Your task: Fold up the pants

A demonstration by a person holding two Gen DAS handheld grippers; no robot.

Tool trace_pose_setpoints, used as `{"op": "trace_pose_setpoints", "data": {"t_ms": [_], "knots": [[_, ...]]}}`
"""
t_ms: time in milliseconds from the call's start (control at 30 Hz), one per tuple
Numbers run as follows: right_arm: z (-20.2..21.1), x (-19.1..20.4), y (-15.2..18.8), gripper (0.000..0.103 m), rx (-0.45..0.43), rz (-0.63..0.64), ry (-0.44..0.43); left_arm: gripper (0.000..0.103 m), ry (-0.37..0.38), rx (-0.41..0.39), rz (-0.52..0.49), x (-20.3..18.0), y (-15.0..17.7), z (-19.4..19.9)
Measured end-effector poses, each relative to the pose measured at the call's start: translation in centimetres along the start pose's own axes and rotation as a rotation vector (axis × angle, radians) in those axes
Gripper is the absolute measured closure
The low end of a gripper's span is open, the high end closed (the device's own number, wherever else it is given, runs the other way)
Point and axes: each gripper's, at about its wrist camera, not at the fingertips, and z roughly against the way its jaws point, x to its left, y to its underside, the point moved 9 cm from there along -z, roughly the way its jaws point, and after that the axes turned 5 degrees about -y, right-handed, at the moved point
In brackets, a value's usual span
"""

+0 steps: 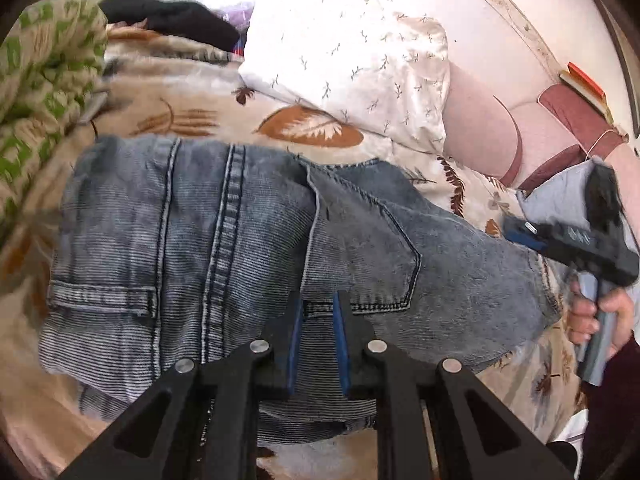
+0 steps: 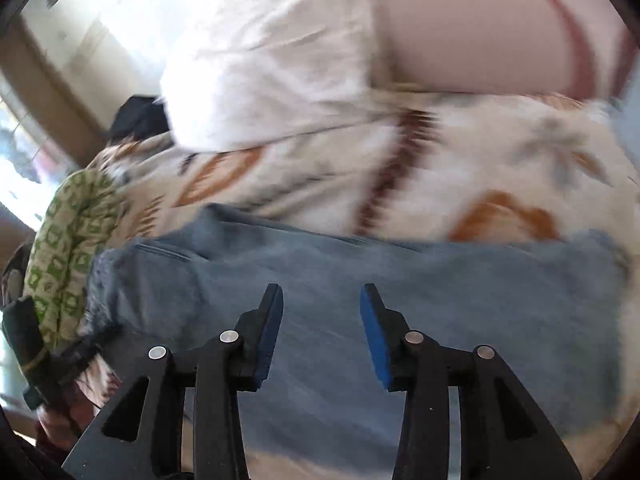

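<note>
Jeans [image 1: 240, 240] lie on bedspread [image 1: 192, 92], pillow [image 1: 348, 64] behind.

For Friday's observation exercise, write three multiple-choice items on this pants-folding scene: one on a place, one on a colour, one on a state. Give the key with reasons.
1. Where do the jeans lie?
A. On the leaf-print bedspread
B. On a wooden floor
C. Inside a basket

2. What colour are the pads on the left hand-held gripper?
A. Red
B. Blue
C. Yellow

3. How does the right hand-held gripper stand?
A. Shut on the jeans
B. Open, holding nothing
C. Shut on a pillow

Key:
1 A: the bedspread shows around the denim on several sides.
2 B: blue strips line both fingers.
3 B: a wide gap separates its fingers, with denim visible behind and nothing between them.
</note>
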Motion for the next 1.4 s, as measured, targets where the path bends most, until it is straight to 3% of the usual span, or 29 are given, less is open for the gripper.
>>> {"op": "trace_pose_setpoints", "data": {"t_ms": [133,233,400,500,567,700,767,833,900,967,1067,1267,1400], "knots": [[-4.5,5.4,-1.6,0.064,0.04,0.034,-0.073,0.059,0.041,-0.024,-0.032,-1.5,0.4,0.1],[-7.1,8.2,-2.2,0.064,0.096,0.047,-0.131,0.059,0.05,-0.023,-0.062,-2.3,0.8,0.2],[-9.9,9.5,-3.3,0.064,0.14,0.029,-0.134,0.059,0.038,-0.008,-0.062,-2.0,1.3,0.5],[-10.2,10.4,-3.9,0.062,0.13,0.079,-0.102,0.059,0.04,-0.006,-0.075,-2.3,1.4,0.9],[-10.3,10.7,-4.6,0.055,0.108,0.102,-0.066,0.059,0.008,0.018,-0.093,-2.3,2.0,0.6],[-11.4,10.2,-6.1,0.051,0.104,0.13,-0.023,0.061,-0.03,0.039,-0.109,-1.8,2.6,0.0],[-12.9,9.6,-6.3,0.051,0.15,0.133,-0.01,0.062,-0.023,0.041,-0.098,-1.5,2.6,0.0],[-14.4,9.6,-5.7,0.051,0.227,0.112,-0.062,0.062,-0.021,0.047,-0.101,-1.5,2.7,-0.1],[-15.4,9.7,-4.9,0.056,0.289,0.122,-0.075,0.062,-0.027,0.047,-0.107,-1.6,2.8,-0.2],[-16.0,9.1,-4.3,0.08,0.333,0.164,-0.014,0.062,-0.038,0.044,-0.123,-1.6,3.0,-0.3],[-16.0,8.8,-4.4,0.093,0.339,0.218,0.029,0.067,-0.048,0.036,-0.13,-1.7,2.9,-0.4],[-14.4,9.0,-8.1,0.096,0.171,0.228,0.08,0.085,-0.075,0.032,-0.07,-0.1,2.4,-0.4],[-16.3,7.7,-8.6,0.096,0.184,0.178,0.074,0.085,-0.097,0.029,-0.104,-0.1,2.5,-0.7]]}}
